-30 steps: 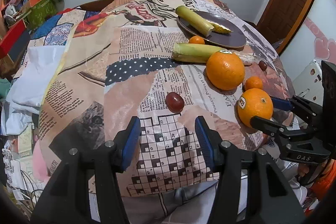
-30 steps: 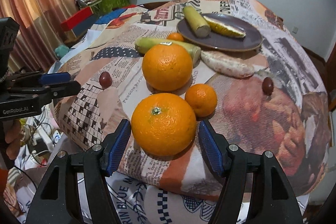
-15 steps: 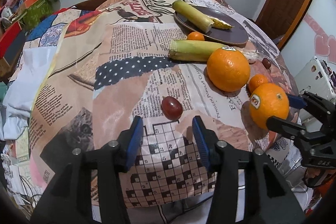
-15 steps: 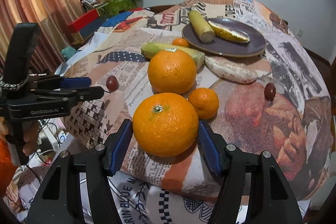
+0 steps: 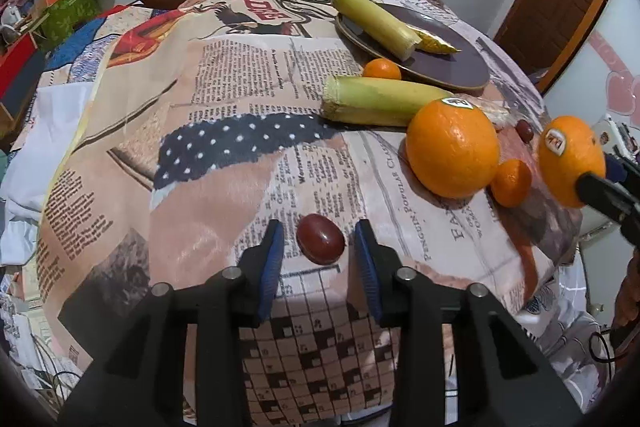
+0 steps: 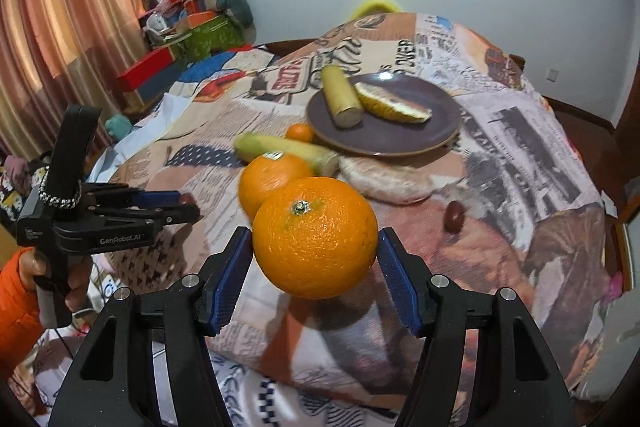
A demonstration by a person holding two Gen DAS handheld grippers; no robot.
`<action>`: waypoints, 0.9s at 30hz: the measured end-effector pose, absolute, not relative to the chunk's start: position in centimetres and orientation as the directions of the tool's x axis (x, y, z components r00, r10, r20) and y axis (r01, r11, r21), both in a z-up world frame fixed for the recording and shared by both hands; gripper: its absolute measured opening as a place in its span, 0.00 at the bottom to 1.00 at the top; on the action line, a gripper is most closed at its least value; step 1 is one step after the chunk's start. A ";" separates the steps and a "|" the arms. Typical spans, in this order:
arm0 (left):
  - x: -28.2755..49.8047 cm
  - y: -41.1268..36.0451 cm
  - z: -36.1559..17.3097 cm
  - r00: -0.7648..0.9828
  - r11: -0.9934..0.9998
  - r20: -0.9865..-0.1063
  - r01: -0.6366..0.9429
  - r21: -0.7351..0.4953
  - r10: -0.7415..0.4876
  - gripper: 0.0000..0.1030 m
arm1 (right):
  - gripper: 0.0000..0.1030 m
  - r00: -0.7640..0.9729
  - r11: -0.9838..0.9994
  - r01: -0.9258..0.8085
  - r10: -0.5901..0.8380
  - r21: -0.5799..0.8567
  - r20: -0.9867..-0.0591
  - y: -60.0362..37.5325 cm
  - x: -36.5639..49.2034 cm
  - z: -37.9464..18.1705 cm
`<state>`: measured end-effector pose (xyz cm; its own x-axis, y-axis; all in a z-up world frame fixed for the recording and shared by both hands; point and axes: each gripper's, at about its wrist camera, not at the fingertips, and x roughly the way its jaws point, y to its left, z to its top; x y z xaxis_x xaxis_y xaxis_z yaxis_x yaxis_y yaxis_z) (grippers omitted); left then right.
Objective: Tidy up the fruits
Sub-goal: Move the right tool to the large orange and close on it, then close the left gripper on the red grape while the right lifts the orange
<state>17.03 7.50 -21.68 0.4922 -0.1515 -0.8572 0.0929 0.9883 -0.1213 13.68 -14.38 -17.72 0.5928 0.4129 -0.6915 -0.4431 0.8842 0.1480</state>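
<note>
Right tool (image 6: 316,259) is clamped on a large orange (image 6: 315,237), lifted clear of the bench (image 6: 520,163); pads are seated on both flanks, stem end faces the camera. Left tool (image 5: 320,247) has just been closing around a small dark red fruit (image 5: 320,239), which lies on the cloth near the front edge; slim gaps are seen on both sides, so contact is not yet made and the jaws stand narrowly spread.

For the step in hand: the left pads should be centred on the red fruit's widest part and closed gently, since it is judged smooth and likely to squirt out or roll. The held orange should be kept level and carried toward the dark plate (image 6: 384,115) at the far side, presumably the gathering spot.

Look of things: orange is bright, dimpled, stickered on its side in the left wrist view. A second large orange (image 5: 452,147), two small mandarins, and pale green stalks are left on the cloth.
</note>
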 end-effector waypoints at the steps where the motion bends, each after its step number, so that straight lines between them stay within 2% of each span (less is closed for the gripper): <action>1: 17.0 7.5 -21.7 0.494 0.988 -0.856 0.096 -0.120 -0.152 0.25 | 0.59 0.597 0.887 -0.438 0.410 0.148 -0.690 -14.7 13.9 -17.6; 9: 17.0 7.4 -21.2 0.513 0.994 -0.852 0.076 -0.081 -0.108 0.21 | 0.59 0.612 0.896 -0.416 0.400 0.152 -0.682 -16.0 15.1 -17.3; 18: 18.0 7.7 -17.7 0.558 0.990 -0.818 0.071 -0.120 -0.140 0.21 | 0.59 0.627 0.898 -0.409 0.404 0.159 -0.666 -17.2 16.3 -16.6; 27: 21.1 5.4 -14.6 0.615 0.988 -0.773 0.113 -0.105 -0.152 0.21 | 0.59 0.657 0.901 -0.408 0.400 0.145 -0.639 -18.1 18.0 -15.2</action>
